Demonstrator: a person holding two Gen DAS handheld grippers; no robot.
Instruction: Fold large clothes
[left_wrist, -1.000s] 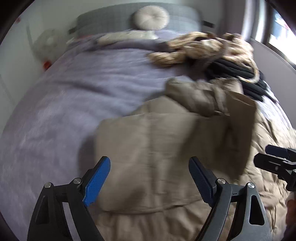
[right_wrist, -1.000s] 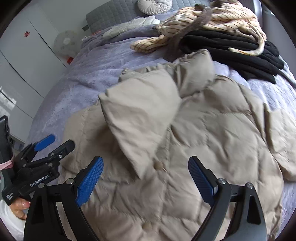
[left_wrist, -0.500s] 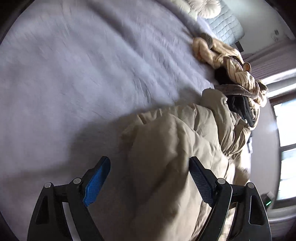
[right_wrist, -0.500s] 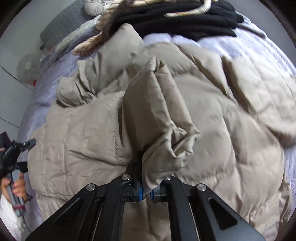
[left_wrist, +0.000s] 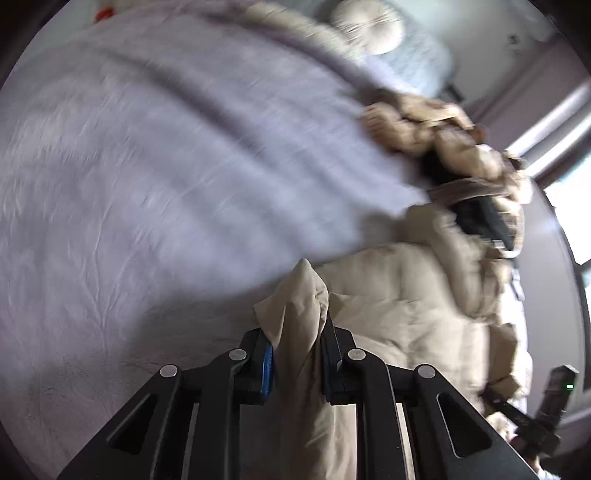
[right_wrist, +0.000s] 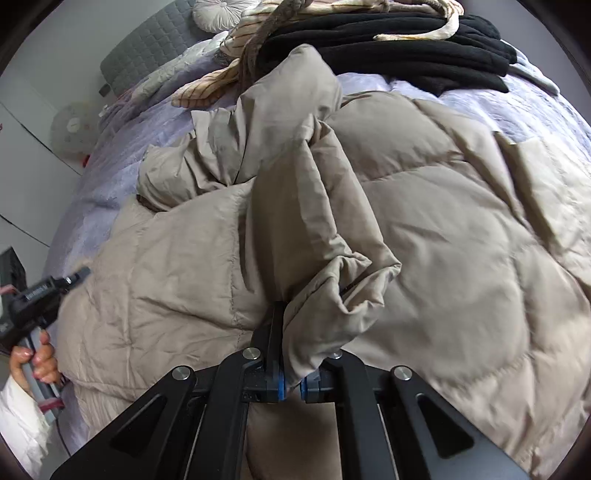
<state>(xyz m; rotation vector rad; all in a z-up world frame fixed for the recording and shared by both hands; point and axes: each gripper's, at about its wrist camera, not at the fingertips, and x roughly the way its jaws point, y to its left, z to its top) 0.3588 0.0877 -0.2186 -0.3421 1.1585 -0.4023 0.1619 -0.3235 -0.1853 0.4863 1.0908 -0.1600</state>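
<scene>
Two tools – left tool (left_wrist: 297, 354), right tool (right_wrist: 291, 384) – each clenched on beige puffer jacket (right_wrist: 443, 229), lilac bedspread (left_wrist: 147, 166), grey headboard (right_wrist: 147, 48).

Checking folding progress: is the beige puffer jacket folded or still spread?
Mostly spread: the puffer jacket lies open across the bed, with only one bunched part lifted.

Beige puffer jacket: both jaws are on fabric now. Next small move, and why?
Probably lift both pinched folds slightly and carry them across the body. The left gripper, whose jaws have just been closing, pinches a bunched edge of the beige puffer jacket at its side by the bedspread. The right gripper is shut on a sleeve-like fold over the middle. The jacket still lies spread out.
</scene>
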